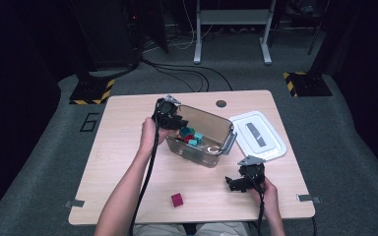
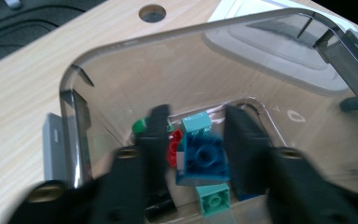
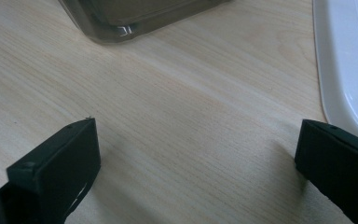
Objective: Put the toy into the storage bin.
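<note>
Dropping bricks into the bin

Left gripper [image 2: 193, 154] hung over the clear bin [image 2: 74, 116], jaws parted around a blue brick [image 2: 204, 161] lying loose below; right gripper [image 3: 196, 163] waited spread over bare table, probably for the maroon brick [image 1: 177, 199].

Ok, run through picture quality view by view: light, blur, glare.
High view: table well lit, floor around it falls to near black, everything sharp. Left gripper view: the near jaws are smeared and soft, the bricks in the bin fairly crisp, pale reflections on its clear wall. Right gripper view: even light, wood grain sharp, soft shadows beside the jaws, white lid bright at the edge.
</note>
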Available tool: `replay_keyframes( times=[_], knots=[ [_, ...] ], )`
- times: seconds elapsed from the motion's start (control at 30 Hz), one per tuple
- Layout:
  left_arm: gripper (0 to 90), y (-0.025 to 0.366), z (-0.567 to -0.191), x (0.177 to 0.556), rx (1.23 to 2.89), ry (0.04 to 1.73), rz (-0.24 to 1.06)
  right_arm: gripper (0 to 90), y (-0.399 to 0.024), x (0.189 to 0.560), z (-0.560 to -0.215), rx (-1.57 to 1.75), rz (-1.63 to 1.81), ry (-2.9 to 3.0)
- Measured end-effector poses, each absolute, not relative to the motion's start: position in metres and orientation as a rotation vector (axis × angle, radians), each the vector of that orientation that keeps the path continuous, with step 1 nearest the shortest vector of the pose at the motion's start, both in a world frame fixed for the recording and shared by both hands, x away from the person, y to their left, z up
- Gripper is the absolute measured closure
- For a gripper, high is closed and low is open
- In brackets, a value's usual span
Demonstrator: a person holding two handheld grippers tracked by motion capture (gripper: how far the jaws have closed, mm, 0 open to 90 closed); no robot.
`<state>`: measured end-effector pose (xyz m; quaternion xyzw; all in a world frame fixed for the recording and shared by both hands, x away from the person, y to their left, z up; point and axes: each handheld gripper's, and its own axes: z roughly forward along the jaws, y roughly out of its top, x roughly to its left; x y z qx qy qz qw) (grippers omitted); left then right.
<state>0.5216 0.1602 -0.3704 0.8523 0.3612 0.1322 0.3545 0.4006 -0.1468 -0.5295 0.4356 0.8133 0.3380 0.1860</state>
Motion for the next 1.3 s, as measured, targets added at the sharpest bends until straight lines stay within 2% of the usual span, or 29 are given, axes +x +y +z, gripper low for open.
replay_keyframes(
  times=[0.13, 0.2, 0.3, 0.4, 0.8, 1.3],
  knots=[
    [32.3, 0.165, -0.371, 0.514, 2.194, 0.959, 0.363, 0.0, -0.147, 0.401, -0.530, 1.220, 0.953, 2.290],
    [25.1, 0.169, -0.370, 0.509, 2.190, 0.969, 0.373, 0.0, -0.147, 0.401, -0.530, 1.222, 0.954, 2.290],
    [19.1, 0.173, -0.369, 0.500, 2.185, 0.968, 0.384, 0.0, -0.147, 0.401, -0.530, 1.220, 0.954, 2.290],
    [15.8, 0.178, -0.369, 0.491, 2.188, 0.954, 0.383, 0.0, -0.147, 0.401, -0.530, 1.220, 0.953, 2.290],
    [13.2, 0.195, -0.379, 0.452, 2.192, 0.914, 0.393, 0.0, -0.147, 0.401, -0.530, 1.220, 0.953, 2.290],
    [8.7, 0.208, -0.415, 0.412, 2.234, 0.911, 0.347, 0.0, -0.147, 0.401, -0.530, 1.221, 0.953, 2.289]
  ],
)
